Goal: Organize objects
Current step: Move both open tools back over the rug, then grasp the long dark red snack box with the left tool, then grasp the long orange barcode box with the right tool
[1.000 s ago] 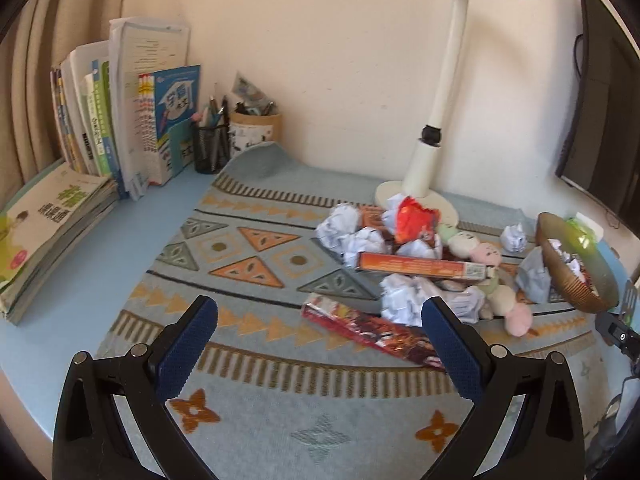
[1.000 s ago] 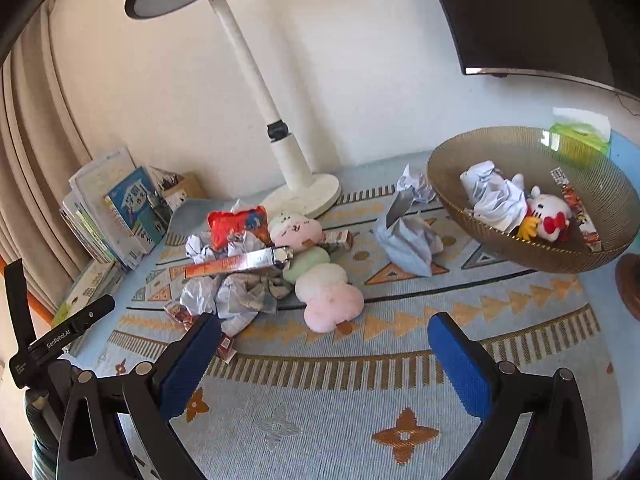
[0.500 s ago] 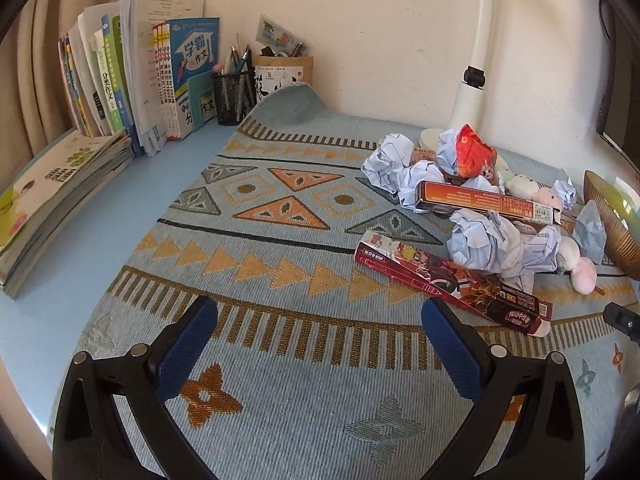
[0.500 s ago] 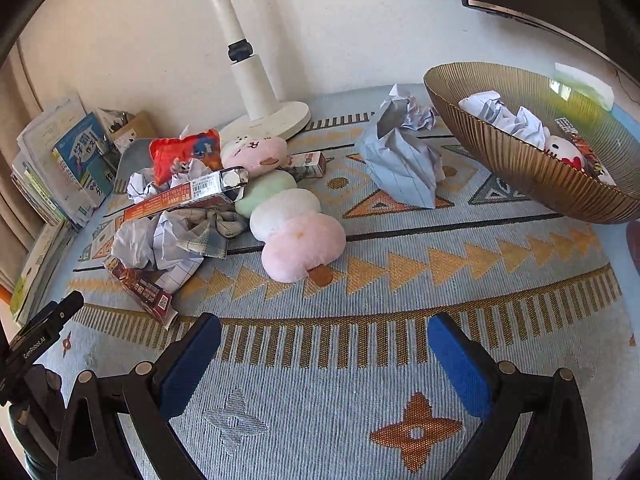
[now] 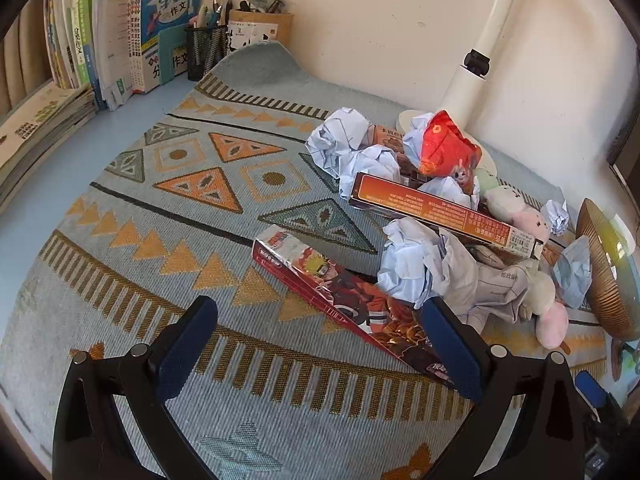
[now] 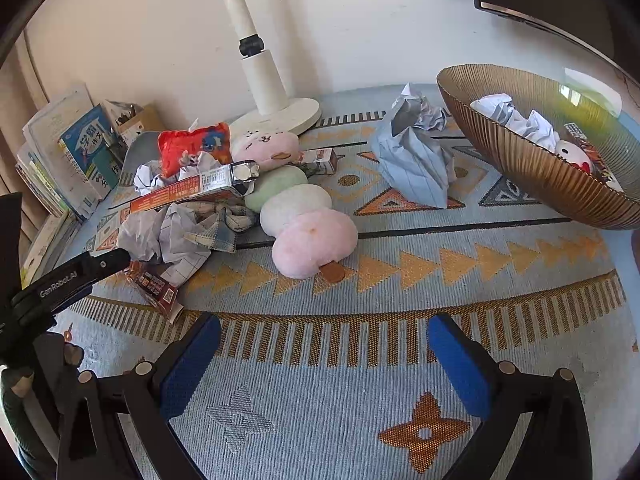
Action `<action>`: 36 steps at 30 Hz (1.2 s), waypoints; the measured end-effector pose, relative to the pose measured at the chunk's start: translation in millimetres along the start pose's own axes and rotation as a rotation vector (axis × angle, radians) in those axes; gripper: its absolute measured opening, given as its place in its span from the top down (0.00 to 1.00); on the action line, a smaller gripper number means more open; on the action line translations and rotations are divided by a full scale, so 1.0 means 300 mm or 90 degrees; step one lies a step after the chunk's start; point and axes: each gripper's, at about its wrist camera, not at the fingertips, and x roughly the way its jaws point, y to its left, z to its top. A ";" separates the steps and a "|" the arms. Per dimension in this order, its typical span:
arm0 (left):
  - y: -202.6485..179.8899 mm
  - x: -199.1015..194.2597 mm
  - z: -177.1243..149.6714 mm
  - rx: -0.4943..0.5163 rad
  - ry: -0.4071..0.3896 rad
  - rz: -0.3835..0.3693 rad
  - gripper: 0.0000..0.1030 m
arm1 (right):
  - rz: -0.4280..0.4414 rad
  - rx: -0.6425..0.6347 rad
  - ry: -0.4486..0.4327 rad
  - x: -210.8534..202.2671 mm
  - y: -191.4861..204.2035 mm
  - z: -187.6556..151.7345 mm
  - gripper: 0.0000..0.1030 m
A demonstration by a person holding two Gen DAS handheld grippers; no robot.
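Two grippers were over the patterned mat (image 5: 208, 184), which covered most of the desk (image 5: 52, 152). In the L wrist view we saw books (image 5: 120, 32) standing at the far left by the wall, w/ a mesh pen cup (image 5: 204, 54) beside them; the R view caught only a corner of those. The lamp (image 6: 276, 108) stood at the back, base on the mat. We saw the gold ribbed bowl (image 6: 532, 160) properly only in the R view: tilted, rim toward us, w/ crumpled paper and a small white plush inside. The L view showed just its edge at far right.

The dango plush (image 6: 296, 204) lay mid-mat, long axis running from far-left to near-right, stick end toward the R gripper, bunny-face end toward the lamp. In the L view it was mostly hidden behind paper balls (image 5: 424, 264). The anime box (image 5: 352, 300) lay flat, long axis from mid-mat diagonally toward the L gripper's right finger, near end touching or just under it; the R view showed only its end flap. The orange box (image 5: 440, 208) rested atop the pile, roughly parallel to it. A red pouch (image 5: 444, 148) sat behind, near the lamp base. A blue-grey paper wad (image 6: 416, 164) sat between plush and bowl.

L gripper (image 5: 320, 344): fingers spread wide, holding nothing. R gripper (image 6: 324, 364): likewise spread, nothing between, above bare mat.
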 end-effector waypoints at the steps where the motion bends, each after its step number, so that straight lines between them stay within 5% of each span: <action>1: -0.024 0.014 0.002 0.009 0.002 0.022 0.01 | 0.008 -0.002 -0.003 -0.004 0.001 -0.001 0.00; 6: -0.063 0.055 -0.006 0.028 0.020 0.058 0.04 | 0.025 0.001 -0.037 -0.043 0.000 -0.009 0.00; 9: -0.041 0.037 -0.017 0.049 0.022 0.044 0.33 | 0.034 0.001 -0.038 -0.045 0.001 -0.010 0.00; 12: 0.013 -0.006 -0.036 0.065 0.026 -0.021 0.52 | 0.036 0.001 -0.034 -0.042 0.004 -0.010 0.00; 17: 0.120 -0.070 -0.063 0.101 0.013 -0.039 0.68 | 0.028 -0.008 -0.021 -0.031 0.017 -0.008 0.00; 21: 0.175 -0.062 -0.059 0.113 0.009 -0.038 0.69 | 0.086 -0.066 -0.018 -0.040 0.063 0.005 0.03; 25: 0.171 -0.049 -0.073 0.123 0.001 -0.026 0.68 | 0.069 -0.142 -0.036 -0.061 0.161 0.122 0.31; 29: 0.138 -0.051 -0.088 0.160 -0.010 0.002 0.65 | 0.050 -0.289 -0.044 -0.012 0.312 0.253 0.31; 36: 0.166 -0.049 -0.078 0.140 -0.004 -0.028 0.60 | 0.027 -0.452 0.053 0.233 0.440 0.314 0.39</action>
